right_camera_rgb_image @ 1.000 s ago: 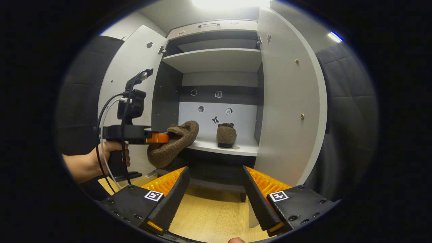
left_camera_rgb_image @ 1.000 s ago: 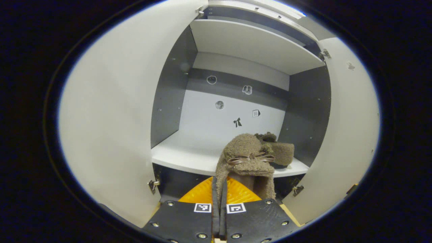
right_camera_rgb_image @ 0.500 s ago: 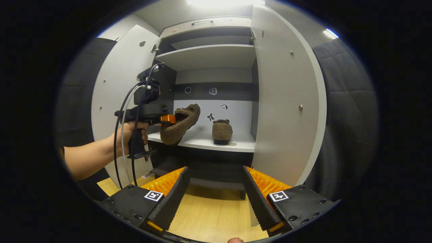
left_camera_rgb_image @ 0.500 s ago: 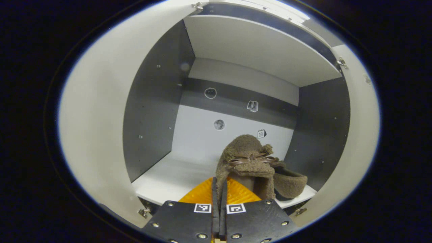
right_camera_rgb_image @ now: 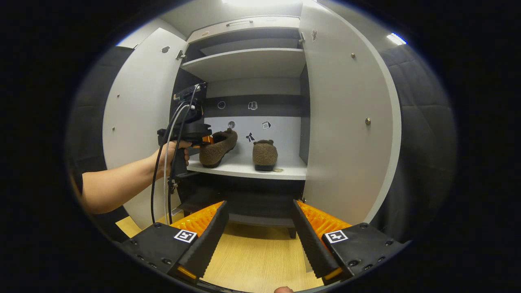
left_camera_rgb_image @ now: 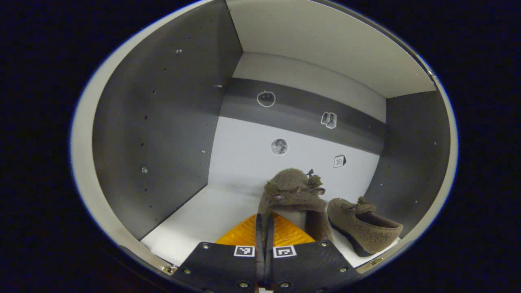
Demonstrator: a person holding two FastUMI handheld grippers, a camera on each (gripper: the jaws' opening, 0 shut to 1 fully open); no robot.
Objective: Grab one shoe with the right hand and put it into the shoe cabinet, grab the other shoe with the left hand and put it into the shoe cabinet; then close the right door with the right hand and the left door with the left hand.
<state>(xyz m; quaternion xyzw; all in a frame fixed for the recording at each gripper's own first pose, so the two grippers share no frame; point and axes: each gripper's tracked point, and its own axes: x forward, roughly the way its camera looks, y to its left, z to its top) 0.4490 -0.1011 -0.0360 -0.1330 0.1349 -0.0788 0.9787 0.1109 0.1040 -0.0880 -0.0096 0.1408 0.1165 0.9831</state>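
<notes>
No words or brand names legible anywhere. On back wall (left_camera_rgb_image: 244,162) of cabinet, centre of frame, five picture stickers: apple outline (left_camera_rgb_image: 266,99), book (left_camera_rgb_image: 329,120), moon (left_camera_rgb_image: 279,147), calendar (left_camera_rgb_image: 339,161) with a small numeral too tiny to be sure of, and bow (left_camera_rgb_image: 310,173), half hidden behind shoe (left_camera_rgb_image: 293,195). At bottom of frame, square coded markers, no letters: two on left gripper (left_camera_rgb_image: 264,219), two on right gripper (right_camera_rgb_image: 259,203).

Black gripper (right_camera_rgb_image: 257,240) housings, square tag markings, silver screws, looping cables (right_camera_rgb_image: 160,162), bare forearm (right_camera_rgb_image: 118,185)
</notes>
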